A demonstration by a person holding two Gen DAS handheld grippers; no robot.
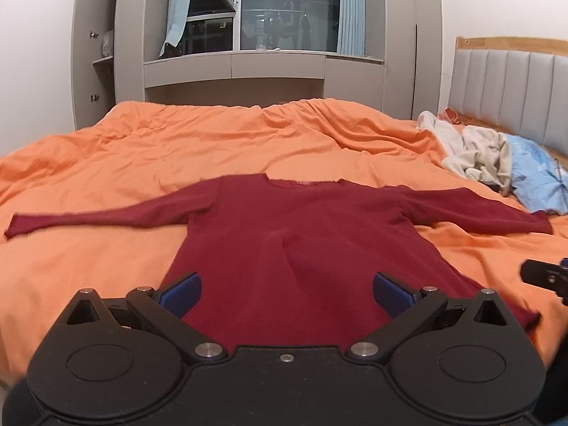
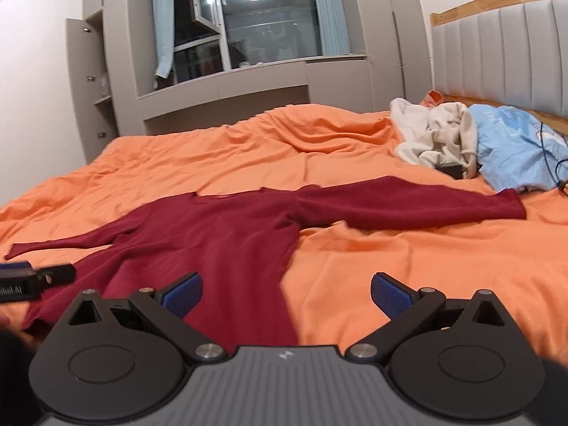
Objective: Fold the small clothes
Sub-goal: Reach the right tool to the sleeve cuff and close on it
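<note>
A dark red long-sleeved top point(image 1: 284, 234) lies flat on the orange bed cover point(image 1: 142, 149), both sleeves spread out to the sides, neckline away from me. My left gripper point(image 1: 287, 293) is open and empty, hovering over the top's lower hem. My right gripper point(image 2: 286, 294) is open and empty, over the top's right side edge point(image 2: 227, 248) where it meets the cover. Part of the right gripper shows at the right edge of the left wrist view point(image 1: 546, 277). Part of the left gripper shows at the left edge of the right wrist view point(image 2: 32, 278).
A heap of cream clothes point(image 2: 436, 135) and a light blue pillow point(image 2: 514, 149) lie by the grey headboard point(image 2: 497, 53) at the right, with a dark cable point(image 2: 548, 149) on the pillow. Grey cabinets and a window point(image 1: 284, 10) stand behind the bed.
</note>
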